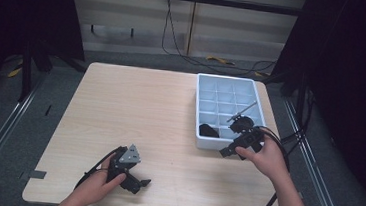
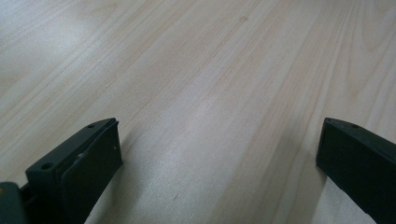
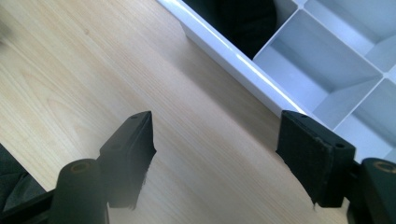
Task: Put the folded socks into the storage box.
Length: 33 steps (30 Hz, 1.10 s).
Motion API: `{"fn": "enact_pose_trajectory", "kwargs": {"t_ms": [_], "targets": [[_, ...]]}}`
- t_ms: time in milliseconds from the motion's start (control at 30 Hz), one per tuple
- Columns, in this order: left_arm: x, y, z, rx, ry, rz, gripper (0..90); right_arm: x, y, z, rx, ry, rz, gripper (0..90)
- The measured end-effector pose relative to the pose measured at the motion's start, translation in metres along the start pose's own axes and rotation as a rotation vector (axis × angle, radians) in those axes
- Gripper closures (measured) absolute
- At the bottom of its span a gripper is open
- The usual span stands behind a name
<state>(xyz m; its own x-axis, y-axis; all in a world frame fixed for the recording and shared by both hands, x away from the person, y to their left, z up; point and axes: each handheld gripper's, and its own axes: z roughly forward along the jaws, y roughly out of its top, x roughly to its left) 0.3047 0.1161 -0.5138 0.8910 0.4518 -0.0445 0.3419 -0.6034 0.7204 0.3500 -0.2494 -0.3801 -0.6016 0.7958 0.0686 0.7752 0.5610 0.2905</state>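
A pale wooden table (image 1: 135,109) stands on grey carpet (image 1: 139,59), dark curtains at three and nine o'clock. The white divided tray (image 1: 198,109) sits at two o'clock. The left gripper (image 1: 140,183), at seven o'clock, and right gripper (image 1: 228,151) both hold jaws spread, empty.

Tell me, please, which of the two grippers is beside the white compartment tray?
The right gripper, jaws open at the tray's near edge. The left gripper sits far off over bare table near the front edge.
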Motion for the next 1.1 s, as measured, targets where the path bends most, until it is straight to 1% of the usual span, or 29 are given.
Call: {"fn": "enact_pose_trajectory", "kwargs": {"t_ms": [33,67,100,200,233,267,300,333,367,400,467,500,567,600,733,933,967,1000,1033,1067,1100], "targets": [[0.000,0.000,0.000,-0.003,0.001,-0.004,0.0,0.000,-0.002,0.001,0.000,0.003,0.006,26.9],[0.000,0.000,0.000,0.002,0.001,0.000,0.0,-0.002,-0.003,0.001,-0.006,0.002,0.000,26.9],[0.000,0.000,0.000,0.002,0.001,0.002,0.0,-0.002,-0.004,0.001,-0.002,0.005,0.009,26.9],[0.000,0.000,0.000,0.000,0.000,0.000,0.0,-0.003,-0.009,0.002,-0.004,0.007,0.010,26.3],[0.000,0.000,0.000,0.003,0.000,0.003,0.0,-0.003,-0.010,0.003,-0.006,0.004,0.021,26.3],[0.000,0.000,0.000,-0.003,0.002,-0.004,0.0,-0.004,-0.011,0.003,-0.013,0.007,0.012,26.3],[0.000,0.000,0.000,0.001,0.000,0.001,0.0,-0.004,-0.012,0.003,-0.012,0.012,0.021,26.3],[0.000,0.000,0.000,0.002,0.000,0.003,0.0,-0.005,-0.014,0.004,-0.015,0.011,0.019,26.2],[0.000,0.000,0.000,-0.004,0.001,-0.004,0.0,-0.005,-0.015,0.004,-0.017,0.010,0.017,26.3],[0.000,0.000,0.000,0.001,0.000,0.002,0.0,-0.005,-0.016,0.005,-0.015,0.010,0.021,26.3],[0.000,0.000,0.000,0.000,0.001,0.001,0.0,-0.004,-0.019,0.005,-0.018,0.011,0.025,26.2],[0.000,0.000,0.000,0.000,0.001,0.001,0.0,-0.004,-0.021,0.005,-0.031,0.010,0.021,26.2],[0.000,0.000,0.000,-0.004,0.001,-0.005,0.0,-0.004,-0.023,0.006,-0.032,0.014,0.026,26.3],[0.000,0.000,0.000,0.000,0.000,0.002,0.0,-0.005,-0.024,0.007,-0.033,0.013,0.024,26.2],[0.000,0.000,0.000,-0.004,0.001,-0.004,0.0,-0.006,-0.030,0.009,-0.036,0.014,0.025,26.2],[0.000,0.000,0.000,0.002,0.001,0.001,0.0,-0.008,-0.039,0.011,-0.038,0.019,0.036,26.2],[0.000,0.000,0.000,-0.003,0.001,-0.004,0.0,-0.008,-0.041,0.011,-0.041,0.018,0.038,26.2],[0.000,0.000,0.000,0.003,0.001,0.002,0.0,-0.008,-0.043,0.011,-0.042,0.020,0.038,26.2],[0.000,0.000,0.000,-0.004,0.001,-0.005,0.0,-0.008,-0.045,0.012,-0.047,0.017,0.038,26.3],[0.000,0.000,0.000,0.001,0.000,0.002,0.0,-0.009,-0.047,0.012,-0.049,0.021,0.036,26.2],[0.000,0.000,0.000,-0.003,0.001,-0.004,0.0,-0.009,-0.048,0.013,-0.048,0.020,0.042,26.3]]}}
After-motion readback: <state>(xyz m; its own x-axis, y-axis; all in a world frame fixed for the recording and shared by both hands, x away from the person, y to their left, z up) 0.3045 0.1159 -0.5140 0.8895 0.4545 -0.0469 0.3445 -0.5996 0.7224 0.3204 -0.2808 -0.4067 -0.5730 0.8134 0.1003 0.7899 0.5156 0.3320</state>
